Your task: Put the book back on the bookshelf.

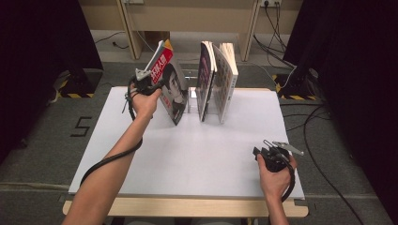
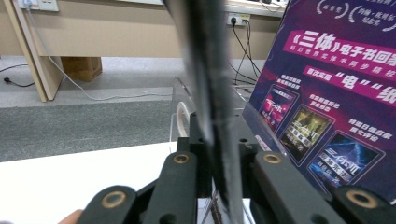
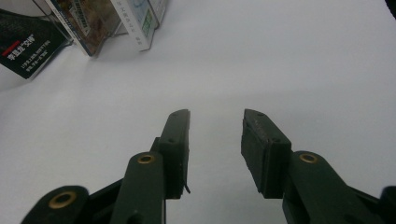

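In the high view, my right gripper [image 1: 256,152] is sitting nearest, low on the white table [image 1: 197,154], jaws parted with nothing between them. Farther off, my left gripper [image 1: 157,84] is clamping the red-and-black book [image 1: 170,86], which is leaning left against the clear stand [image 1: 191,91], just beside the two upright books [image 1: 218,79].

In the left gripper view, the jaws are pinching the book's edge [image 2: 212,93] from both sides; it is rising as a dark, blurred strip between them, so I'm only guessing the hold is square. The purple cover [image 2: 327,93] of the neighbouring book is standing close on the right.

In the right gripper view, the jaws are standing half open over bare table, with the books [image 3: 93,23] well apart at the top left.

I'm judging the risks thus: the narrow edge grip is letting the book pivot or slip, and swinging it could be knocking its neighbours or the stand over.
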